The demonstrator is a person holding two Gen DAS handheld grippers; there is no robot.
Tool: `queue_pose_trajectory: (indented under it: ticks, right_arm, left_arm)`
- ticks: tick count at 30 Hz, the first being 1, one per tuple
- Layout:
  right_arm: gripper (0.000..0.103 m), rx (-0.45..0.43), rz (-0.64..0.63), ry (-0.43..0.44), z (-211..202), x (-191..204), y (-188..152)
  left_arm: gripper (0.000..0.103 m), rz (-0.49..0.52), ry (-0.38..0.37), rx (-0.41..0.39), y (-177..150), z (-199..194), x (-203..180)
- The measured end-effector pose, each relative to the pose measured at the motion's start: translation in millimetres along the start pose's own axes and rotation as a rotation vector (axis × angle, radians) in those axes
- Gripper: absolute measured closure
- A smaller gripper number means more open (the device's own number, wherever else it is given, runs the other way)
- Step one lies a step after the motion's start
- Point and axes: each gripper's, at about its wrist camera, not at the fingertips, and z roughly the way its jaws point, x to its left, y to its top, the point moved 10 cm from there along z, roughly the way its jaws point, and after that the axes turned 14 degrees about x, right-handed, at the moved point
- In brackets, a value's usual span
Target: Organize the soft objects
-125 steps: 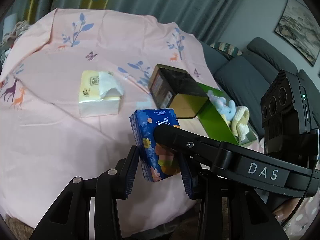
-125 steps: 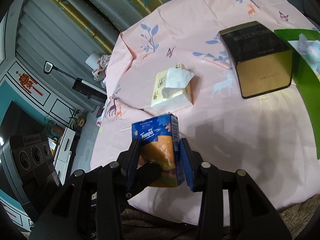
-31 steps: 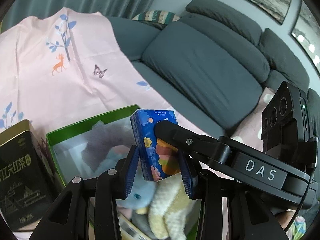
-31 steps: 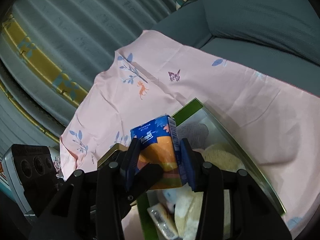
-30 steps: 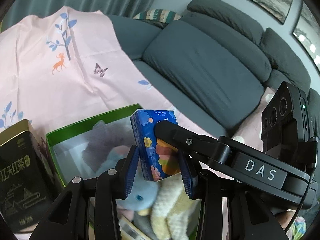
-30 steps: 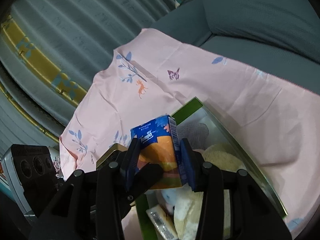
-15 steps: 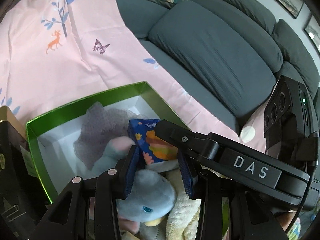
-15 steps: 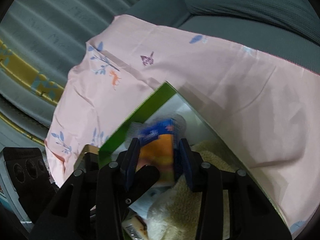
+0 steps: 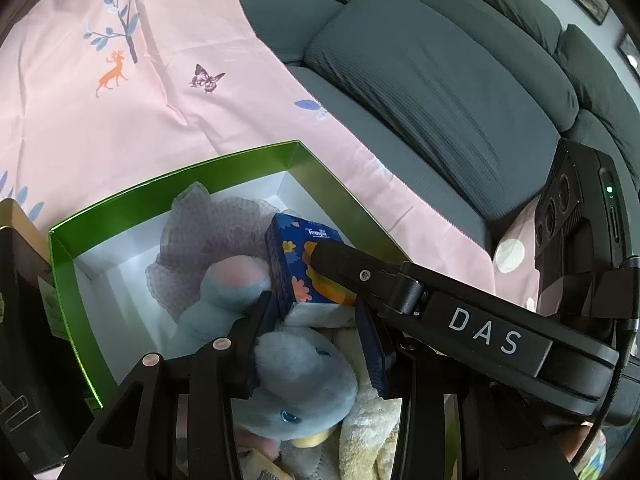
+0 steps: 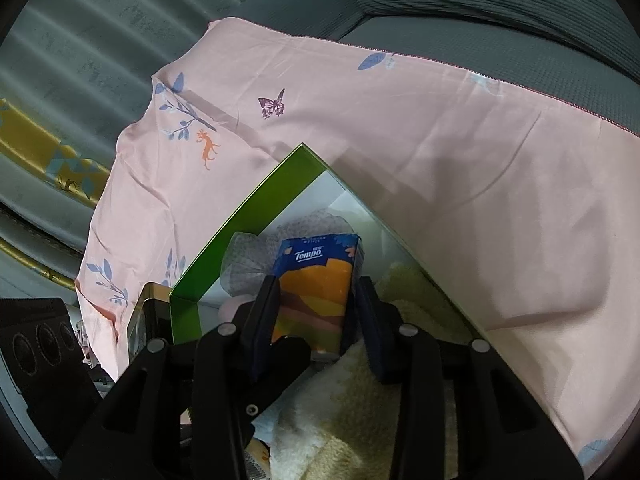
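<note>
A blue and orange Tempo tissue pack (image 9: 298, 266) lies in the green box (image 9: 182, 172), on top of a blue plush elephant (image 9: 296, 384) and a cream towel (image 9: 370, 436). My left gripper (image 9: 320, 328) is spread wider than the pack, its pads apart from it. My right gripper (image 10: 316, 316) straddles the same tissue pack (image 10: 316, 292) with a gap on each side, and its finger crosses the left wrist view. A grey mesh cloth (image 9: 208, 232) lies in the box's far corner.
The green box (image 10: 240, 216) rests on a pink printed sheet (image 9: 120, 92). A dark tin (image 9: 20, 320) stands against the box's left side. A grey sofa (image 9: 440, 80) runs behind and to the right.
Both grippers carried the tissue pack from above the sheet over to the box and lowered it in. Both jaws have since widened, and the pack now rests on the toys.
</note>
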Motion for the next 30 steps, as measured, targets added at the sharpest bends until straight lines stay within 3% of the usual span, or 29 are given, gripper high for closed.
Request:
queue_pose_trajectory:
  ticks: [5,11,13,15,18,21,26,30]
  right_arm:
    - [0.061,-0.019,-0.021,-0.018,-7,3,-5]
    - [0.048,-0.077,-0.064,-0.039,-27,12,-14]
    - [0.034,-0.114,-0.086,-0.055,-38,17,-20]
    - [0.028,-0.138,-0.103,-0.060,-46,22,-25]
    - [0.027,-0.158,-0.129,-0.083,-56,27,-36]
    - [0.018,-0.181,-0.145,-0.099,-64,33,-46]
    - [0.018,-0.203,-0.166,-0.111,-76,42,-68]
    - [0.016,-0.228,-0.164,-0.131,-89,44,-84]
  left_arm:
    - [0.061,0.005,0.017,-0.003,-6,-7,-3]
    - [0.036,0.042,0.064,-0.037,-19,-28,-8]
    - [0.028,0.046,0.074,-0.054,-25,-39,-8]
    - [0.018,0.045,0.098,-0.074,-33,-50,-7]
    - [0.016,0.052,0.109,-0.105,-47,-70,-6]
    - [0.016,0.045,0.136,-0.134,-59,-86,-3]
    - [0.016,0.031,0.147,-0.167,-78,-108,0]
    - [0.016,0.022,0.200,-0.211,-94,-127,2]
